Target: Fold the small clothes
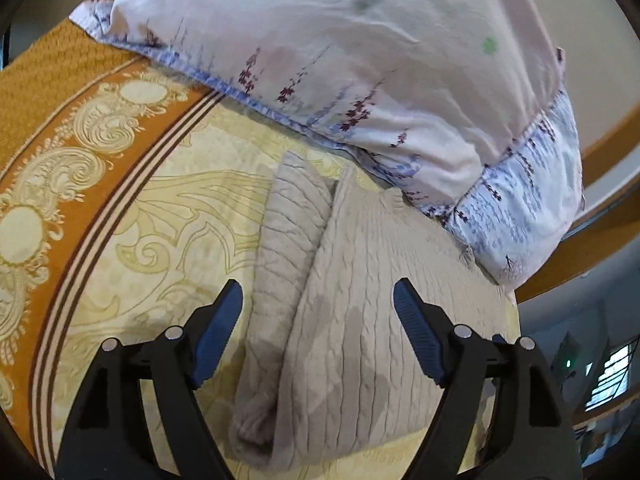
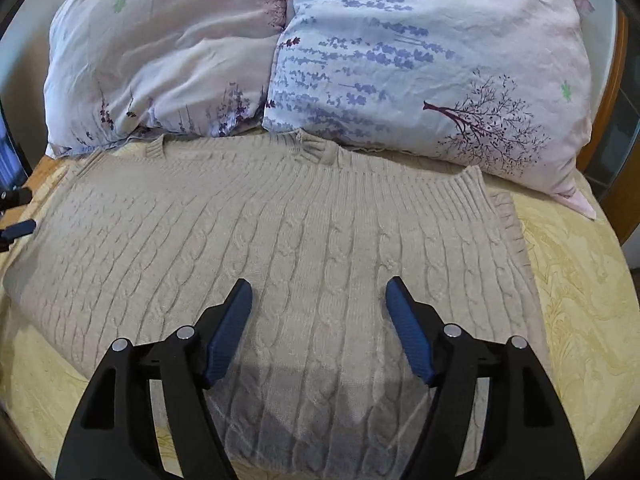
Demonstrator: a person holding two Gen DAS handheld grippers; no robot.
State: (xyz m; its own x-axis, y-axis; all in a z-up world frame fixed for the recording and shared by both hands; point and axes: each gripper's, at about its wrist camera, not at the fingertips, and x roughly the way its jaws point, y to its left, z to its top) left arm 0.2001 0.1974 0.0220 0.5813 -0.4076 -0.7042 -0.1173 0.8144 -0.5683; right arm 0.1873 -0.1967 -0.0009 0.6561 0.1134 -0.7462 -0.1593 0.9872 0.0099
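Right wrist view: right gripper [image 2: 318, 300] jaws apart, nothing between the pads, hovering over the beige cable-knit sweater [image 2: 280, 240] spread flat mid-frame on the yellow bedspread [image 2: 580, 280], two floral pillows [image 2: 400, 60] along the top. Left wrist view: left gripper [image 1: 318, 304] likewise spread and empty, above the sweater's folded sleeve [image 1: 288, 248] at centre.

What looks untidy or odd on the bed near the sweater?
Only a small thing: the beige sweater has its neck edge against the floral pillows, and one sleeve lies folded along its side. Nothing looks torn or spilled.
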